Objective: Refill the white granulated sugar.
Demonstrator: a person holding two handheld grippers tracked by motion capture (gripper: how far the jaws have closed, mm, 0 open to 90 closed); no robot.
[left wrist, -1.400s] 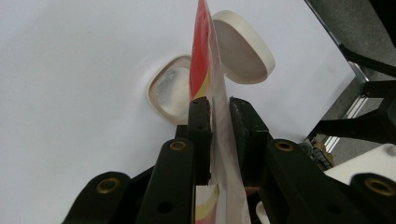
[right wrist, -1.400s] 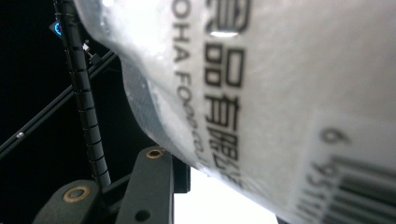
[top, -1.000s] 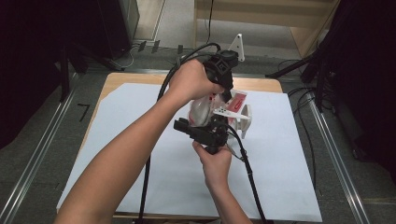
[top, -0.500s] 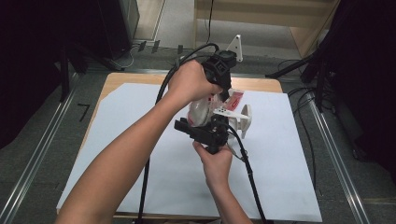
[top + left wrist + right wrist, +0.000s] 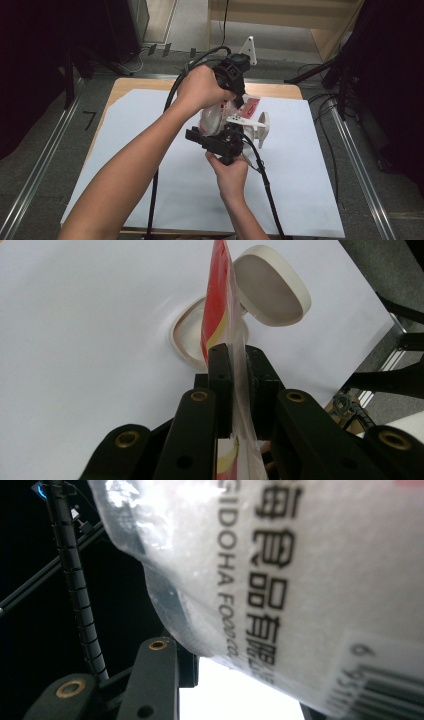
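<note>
A clear plastic bag (image 5: 212, 117) of white grains with a red printed top hangs over the table between both hands. My left gripper (image 5: 237, 102) comes down from above, and in the left gripper view its jaws (image 5: 237, 365) are shut on the thin red and clear top edge of the bag (image 5: 217, 305). My right gripper (image 5: 226, 131) reaches in from the near side. In the right gripper view (image 5: 240, 675) the bag's bulging body (image 5: 300, 555), with black print and a barcode, sits between the jaws and presses on them.
A white container (image 5: 187, 335) with its hinged lid (image 5: 270, 285) flipped open stands on the white sheet (image 5: 300, 190) below the bag. That sheet covers a wooden table (image 5: 127, 85). Black cables trail from both grippers toward the near edge.
</note>
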